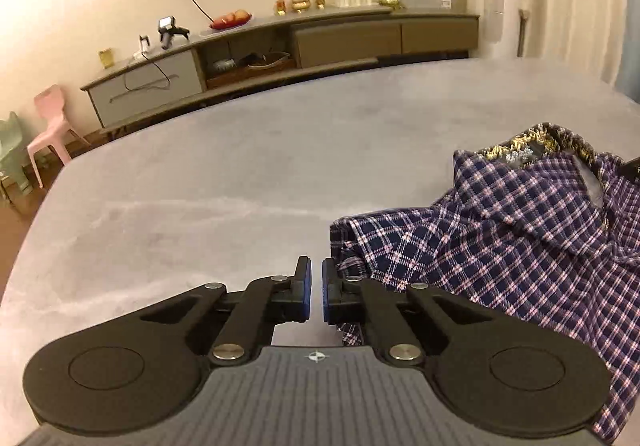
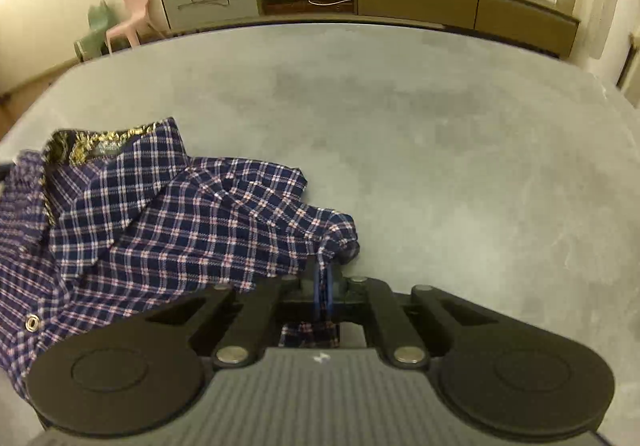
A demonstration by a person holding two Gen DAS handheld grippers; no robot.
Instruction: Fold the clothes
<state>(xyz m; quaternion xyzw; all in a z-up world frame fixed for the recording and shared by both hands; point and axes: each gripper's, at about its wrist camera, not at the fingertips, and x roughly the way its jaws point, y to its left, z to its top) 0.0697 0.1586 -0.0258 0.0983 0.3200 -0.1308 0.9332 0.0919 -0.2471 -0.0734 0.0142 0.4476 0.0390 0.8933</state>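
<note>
While both tools grip the plaid shirt [image 2: 168,230] lying crumpled on the grey surface [image 2: 440,166], left tool [image 1: 316,278] nearly shut beside cloth, right tool [image 2: 325,278] clamped on its edge, draw it flat evenly.

No legible text; the shirt [image 1: 500,242] neck label [image 1: 520,157] looks printed but is too blurry to read.

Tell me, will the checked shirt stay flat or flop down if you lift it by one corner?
Probably flop. The shirt already lies in soft folds and wrinkles on the grey table, so the cloth looks limp. It seems thin, so likely light. Lifted by the edge near the right tool, the rest would probably hang and drag.
</note>
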